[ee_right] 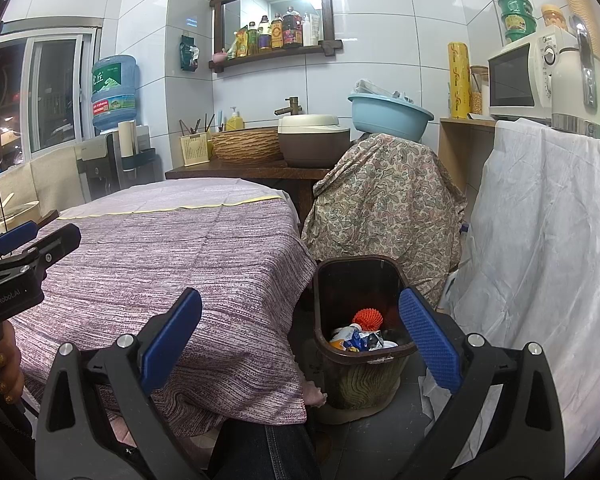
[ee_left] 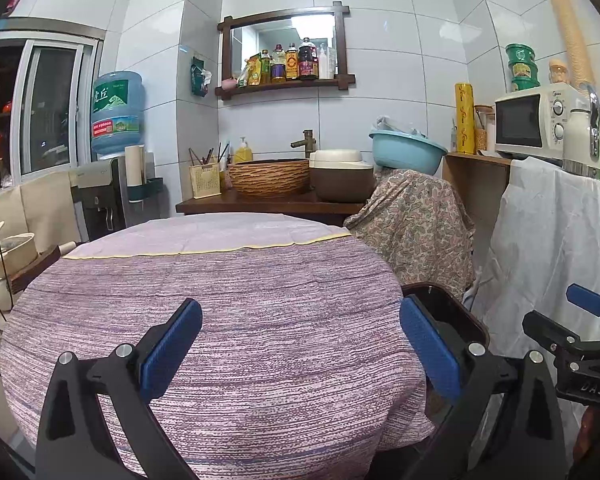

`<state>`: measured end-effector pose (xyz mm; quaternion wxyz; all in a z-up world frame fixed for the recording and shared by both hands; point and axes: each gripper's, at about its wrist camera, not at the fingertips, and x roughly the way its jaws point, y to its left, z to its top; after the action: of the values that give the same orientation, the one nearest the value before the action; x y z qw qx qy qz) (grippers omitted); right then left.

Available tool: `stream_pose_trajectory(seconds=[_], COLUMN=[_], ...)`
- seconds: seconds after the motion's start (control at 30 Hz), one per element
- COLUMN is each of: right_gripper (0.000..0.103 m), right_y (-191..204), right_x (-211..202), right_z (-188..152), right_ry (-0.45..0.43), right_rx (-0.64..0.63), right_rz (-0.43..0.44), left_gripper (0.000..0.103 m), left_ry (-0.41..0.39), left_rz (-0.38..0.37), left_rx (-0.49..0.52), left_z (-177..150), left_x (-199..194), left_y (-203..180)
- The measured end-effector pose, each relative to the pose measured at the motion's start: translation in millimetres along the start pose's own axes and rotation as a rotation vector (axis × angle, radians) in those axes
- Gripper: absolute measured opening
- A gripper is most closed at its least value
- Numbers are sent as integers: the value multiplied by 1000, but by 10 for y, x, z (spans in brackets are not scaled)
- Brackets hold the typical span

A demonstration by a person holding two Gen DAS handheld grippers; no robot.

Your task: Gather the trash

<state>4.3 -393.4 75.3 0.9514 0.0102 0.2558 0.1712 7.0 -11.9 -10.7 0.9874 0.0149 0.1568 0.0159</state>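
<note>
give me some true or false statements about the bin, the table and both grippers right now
1. The trash bin holds an orange spiky ball and crumpled wrappers. True.
2. The left gripper grips a wrapper. False: it is open and holds nothing.
3. The bin stands on the table. False: it stands on the floor beside it.
4. The right gripper is open. True.
5. Trash lies on the purple tablecloth. False: no trash shows on it.
</note>
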Motion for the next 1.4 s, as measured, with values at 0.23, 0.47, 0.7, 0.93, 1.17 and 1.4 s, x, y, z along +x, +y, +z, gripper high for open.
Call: stream_pose_trajectory(seconds=[0.23, 0.47, 0.7, 0.93, 1.17, 1.4], right_gripper=[98, 98, 97, 98, 98, 98], right_y=[11, 33, 59, 69, 49, 82], right_x=[-1, -6, -17, -24, -14, -25], right_z=[-20, -34, -49, -48, -35, -38], right_ry=[2, 4, 5, 5, 5, 9], right_rx=[0, 2, 3, 4, 4, 4], right_rz=[3, 4, 4, 4, 4, 5], left_gripper=[98, 98, 98, 98, 98, 98], left_ry=[10, 10, 10, 9, 11, 12], left_rz=[3, 3, 4, 2, 2, 0], left_rx=[1, 6, 7, 5, 3, 2], left_z=[0, -7, 3, 5, 3, 6], left_x=[26, 16, 15, 17, 17, 16], left_y=[13, 4, 26, 35, 42, 46])
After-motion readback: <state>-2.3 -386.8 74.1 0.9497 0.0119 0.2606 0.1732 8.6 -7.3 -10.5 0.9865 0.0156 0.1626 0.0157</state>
